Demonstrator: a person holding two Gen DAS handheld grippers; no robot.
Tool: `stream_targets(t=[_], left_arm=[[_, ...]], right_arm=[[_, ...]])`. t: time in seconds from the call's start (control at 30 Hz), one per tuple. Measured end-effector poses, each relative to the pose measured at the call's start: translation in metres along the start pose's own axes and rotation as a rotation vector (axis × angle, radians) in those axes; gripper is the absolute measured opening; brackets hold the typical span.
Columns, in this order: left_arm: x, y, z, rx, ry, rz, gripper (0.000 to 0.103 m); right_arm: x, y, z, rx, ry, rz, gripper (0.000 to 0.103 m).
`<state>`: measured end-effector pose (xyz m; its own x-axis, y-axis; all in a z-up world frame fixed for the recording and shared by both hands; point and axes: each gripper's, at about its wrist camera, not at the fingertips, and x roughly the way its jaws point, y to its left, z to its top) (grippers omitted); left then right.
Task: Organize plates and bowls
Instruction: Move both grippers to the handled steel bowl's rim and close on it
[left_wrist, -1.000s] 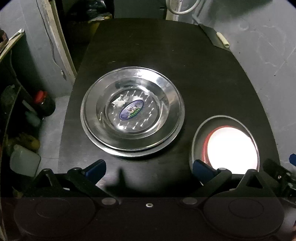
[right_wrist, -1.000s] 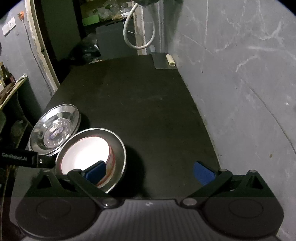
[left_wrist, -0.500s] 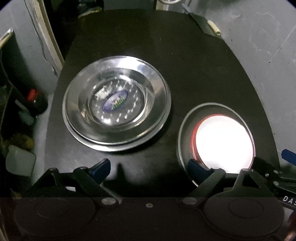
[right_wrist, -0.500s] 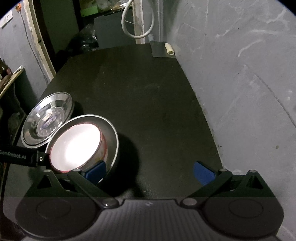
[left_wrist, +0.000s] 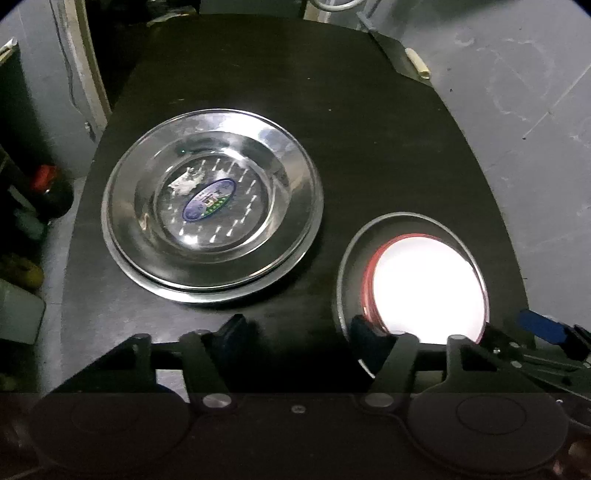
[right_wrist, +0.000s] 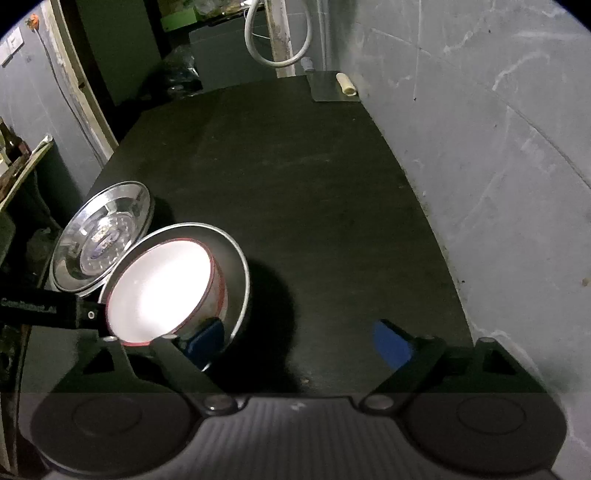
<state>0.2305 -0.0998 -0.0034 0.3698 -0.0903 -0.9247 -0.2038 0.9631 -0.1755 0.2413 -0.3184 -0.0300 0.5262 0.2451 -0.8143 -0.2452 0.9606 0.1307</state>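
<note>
A stack of steel plates (left_wrist: 212, 206) with a blue oval sticker lies at the left of the black table (left_wrist: 369, 110); it also shows in the right wrist view (right_wrist: 99, 236). To its right a white bowl with a red rim (left_wrist: 428, 288) sits inside a steel bowl (left_wrist: 347, 266); both show in the right wrist view, white bowl (right_wrist: 159, 284) and steel bowl (right_wrist: 236, 258). My left gripper (left_wrist: 299, 328) is open, its right fingertip at the steel bowl's near rim. My right gripper (right_wrist: 299, 339) is open, its left fingertip by the bowls.
A grey wall (right_wrist: 480, 147) runs along the table's right side. A steel sheet with a pale roll (right_wrist: 334, 86) lies at the far right corner. Bottles and containers (left_wrist: 44, 188) stand on the floor to the left. A white hose loop (right_wrist: 277, 37) hangs beyond the table.
The left gripper has closed partway and its view has shifted, so plates and bowls sit a little farther right. The right gripper has drawn slightly closer to the bowls.
</note>
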Motion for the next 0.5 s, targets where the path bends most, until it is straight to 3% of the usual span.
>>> stream_targets(t=[0.27, 0.5], left_arm=[[0.002, -0.005, 0.002, 0.015, -0.001, -0.028, 0.044], [0.005, -0.009, 0.004, 0.035, 0.001, -0.029, 0.037]], right_arm=[[-0.002, 0.01, 0.005, -0.016, 0.011, 0.017, 0.064], [0.005, 0.017, 0.012, -0.032, 0.03, 0.013, 0.048]])
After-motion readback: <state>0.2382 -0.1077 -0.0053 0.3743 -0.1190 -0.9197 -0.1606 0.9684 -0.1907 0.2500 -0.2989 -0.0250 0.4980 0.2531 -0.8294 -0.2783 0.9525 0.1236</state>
